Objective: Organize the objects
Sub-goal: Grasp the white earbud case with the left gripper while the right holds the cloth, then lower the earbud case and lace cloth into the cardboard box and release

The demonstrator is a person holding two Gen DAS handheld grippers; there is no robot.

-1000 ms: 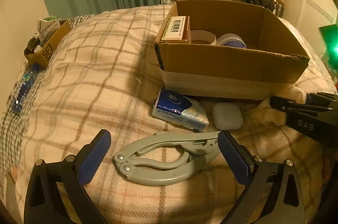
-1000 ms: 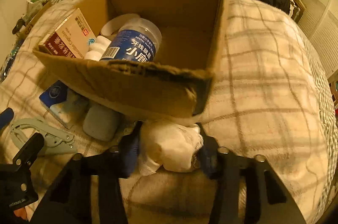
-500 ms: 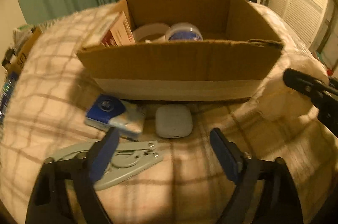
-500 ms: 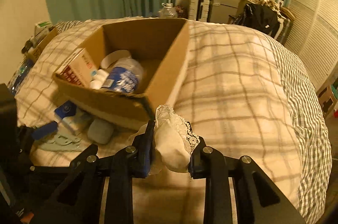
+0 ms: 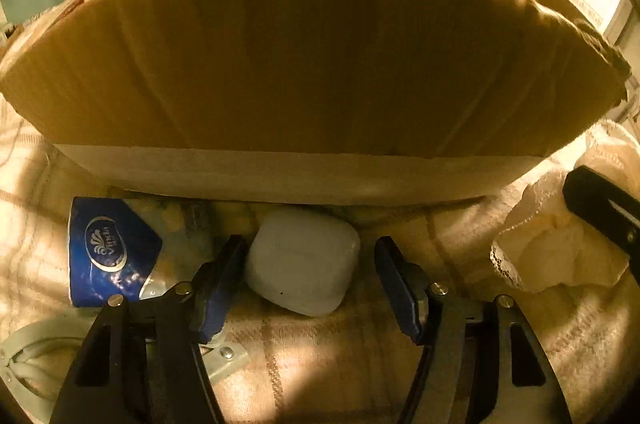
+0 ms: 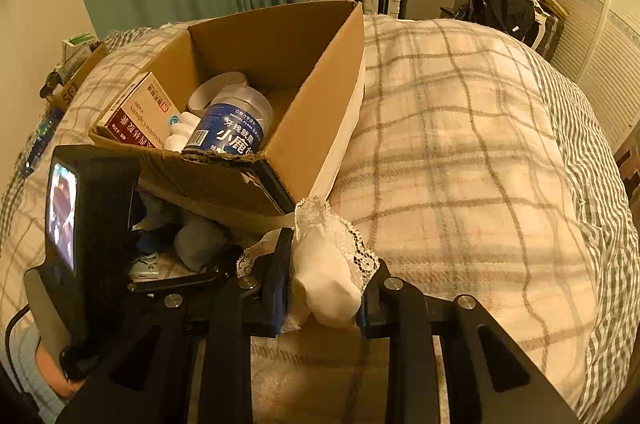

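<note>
Left wrist view: the left gripper [image 5: 308,288] stands wide, its blue pads either side of a white earbud case [image 5: 303,261] lying on the plaid blanket [image 5: 328,364] at lower centre; the left pad touches or nearly touches the case, the right pad stands apart. The cardboard box [image 5: 312,64] fills the upper frame, its near wall directly behind the case. A blue tissue pack [image 5: 108,256] lies at lower left, a grey-green hand tool [image 5: 28,356] partly under the left finger. Right wrist view: the right gripper [image 6: 322,288] is clamped on a white lace-trimmed cloth [image 6: 326,280] at lower centre, near the box's corner. In the box [image 6: 320,128], upper left: a blue-labelled jar [image 6: 230,128], a medicine carton [image 6: 138,112], a white tape roll [image 6: 218,86].
</note>
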